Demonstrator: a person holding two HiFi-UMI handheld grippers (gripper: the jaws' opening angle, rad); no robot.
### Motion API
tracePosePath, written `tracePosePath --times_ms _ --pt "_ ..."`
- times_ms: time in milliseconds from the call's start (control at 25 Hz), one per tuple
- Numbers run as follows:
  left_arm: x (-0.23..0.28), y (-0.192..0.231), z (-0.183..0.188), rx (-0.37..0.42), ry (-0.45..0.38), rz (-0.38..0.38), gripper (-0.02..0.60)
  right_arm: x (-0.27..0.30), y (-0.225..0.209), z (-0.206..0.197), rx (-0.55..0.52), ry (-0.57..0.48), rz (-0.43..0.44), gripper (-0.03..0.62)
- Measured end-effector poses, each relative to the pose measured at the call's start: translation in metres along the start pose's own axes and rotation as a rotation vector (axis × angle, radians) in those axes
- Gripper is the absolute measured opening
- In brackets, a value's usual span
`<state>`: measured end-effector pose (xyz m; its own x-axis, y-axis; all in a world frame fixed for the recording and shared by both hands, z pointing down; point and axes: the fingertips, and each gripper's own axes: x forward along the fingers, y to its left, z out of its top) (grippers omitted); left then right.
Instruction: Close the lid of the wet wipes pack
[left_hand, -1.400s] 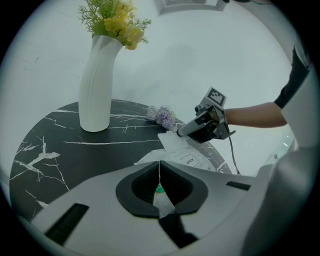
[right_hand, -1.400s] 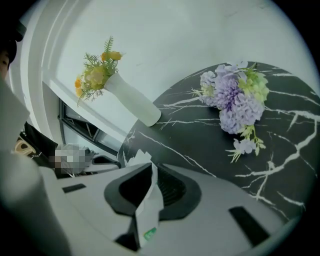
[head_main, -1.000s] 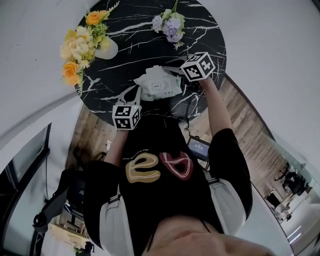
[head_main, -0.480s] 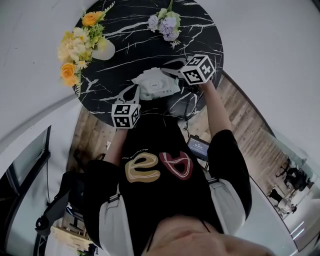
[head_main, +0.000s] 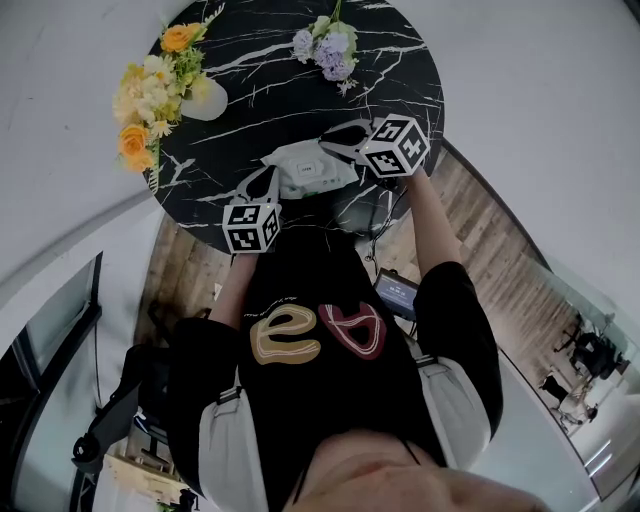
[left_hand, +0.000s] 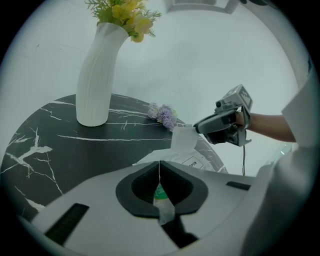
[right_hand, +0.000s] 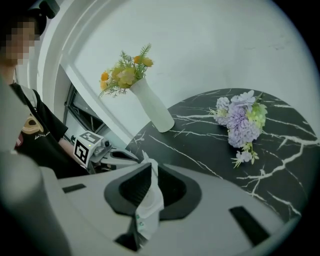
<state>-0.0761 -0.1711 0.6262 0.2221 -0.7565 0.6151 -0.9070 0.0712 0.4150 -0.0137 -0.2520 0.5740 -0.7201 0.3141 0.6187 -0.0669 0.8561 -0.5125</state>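
The white wet wipes pack (head_main: 306, 168) lies on the round black marble table (head_main: 260, 90), near its front edge. My left gripper (head_main: 262, 182) is shut on the pack's near-left edge, and green-and-white film shows pinched between its pads (left_hand: 160, 192). My right gripper (head_main: 335, 140) is at the pack's far right corner. It holds the white lid flap (right_hand: 148, 197), lifted off the pack (left_hand: 165, 157). From the left gripper view the flap (left_hand: 184, 140) hangs from the right gripper (left_hand: 199, 128). The right jaws are opening slightly with the flap between them.
A white vase (head_main: 207, 98) of yellow and orange flowers (head_main: 150, 95) stands at the table's left edge. A lilac flower sprig (head_main: 328, 45) lies at the back. Beyond the front edge are wooden floor (head_main: 480, 240), a cable and a small device (head_main: 396, 293).
The right gripper has risen slightly and rolled, keeping the lid flap between its jaws. The left gripper has stayed on the pack's edge.
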Motion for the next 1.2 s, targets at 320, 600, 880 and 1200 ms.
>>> tracePosePath --times_ms 320,600,880,1200 --pt "-0.001 -0.008 0.003 0.018 -0.009 -0.01 0.018 -0.004 0.011 -0.005 -0.072 -0.013 -0.029 0.054" --pt "-0.003 -0.011 0.0 0.003 -0.011 -0.011 0.018 -0.006 0.021 -0.013 -0.121 -0.022 -0.062 0.061" --pt "-0.005 -0.018 -0.003 0.02 -0.005 -0.024 0.018 -0.009 0.029 -0.022 -0.167 0.016 -0.082 0.071" --pt "-0.008 -0.019 -0.003 0.017 -0.014 -0.022 0.018 -0.008 0.035 -0.033 -0.208 0.072 -0.106 0.075"
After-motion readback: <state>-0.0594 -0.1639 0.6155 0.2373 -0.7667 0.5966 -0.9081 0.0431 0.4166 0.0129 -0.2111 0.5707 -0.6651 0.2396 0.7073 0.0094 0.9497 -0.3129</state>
